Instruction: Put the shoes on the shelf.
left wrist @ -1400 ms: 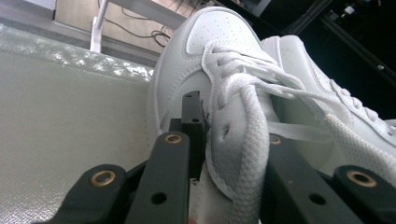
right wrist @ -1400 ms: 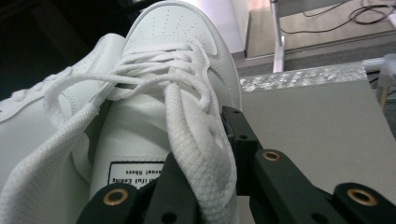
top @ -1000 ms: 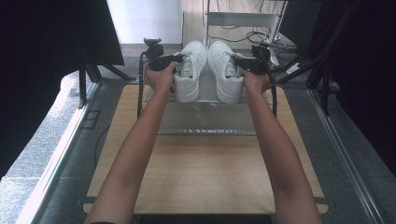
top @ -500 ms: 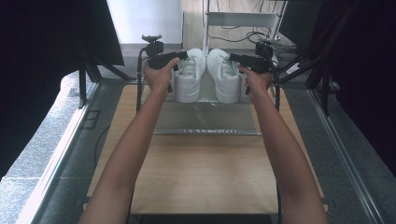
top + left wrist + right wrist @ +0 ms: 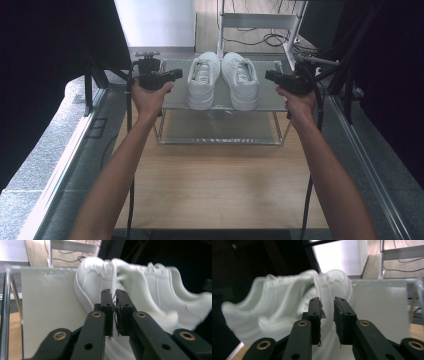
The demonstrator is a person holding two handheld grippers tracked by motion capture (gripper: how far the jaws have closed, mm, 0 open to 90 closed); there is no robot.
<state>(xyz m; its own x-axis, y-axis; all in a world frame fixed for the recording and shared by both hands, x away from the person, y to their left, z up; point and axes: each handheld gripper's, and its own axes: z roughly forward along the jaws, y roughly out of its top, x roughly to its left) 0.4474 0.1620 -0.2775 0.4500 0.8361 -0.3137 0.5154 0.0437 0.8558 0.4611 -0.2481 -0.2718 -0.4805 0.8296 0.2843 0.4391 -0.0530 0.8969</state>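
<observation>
Shoes (image 5: 222, 80), two of them, white, sit side by side on the top shelf of the rack (image 5: 270, 102), toes toward the person. Both are blurred in the gripper views, so laces and detail are hard to read. Left gripper (image 5: 176, 74) hangs just left of the pair, jaws nearly touching with nothing between them. Right gripper (image 5: 268, 76) sits just right of the pair, jaws a narrow gap apart, also empty. One rack, two shelves, on the table (image 5: 220, 185).
</observation>
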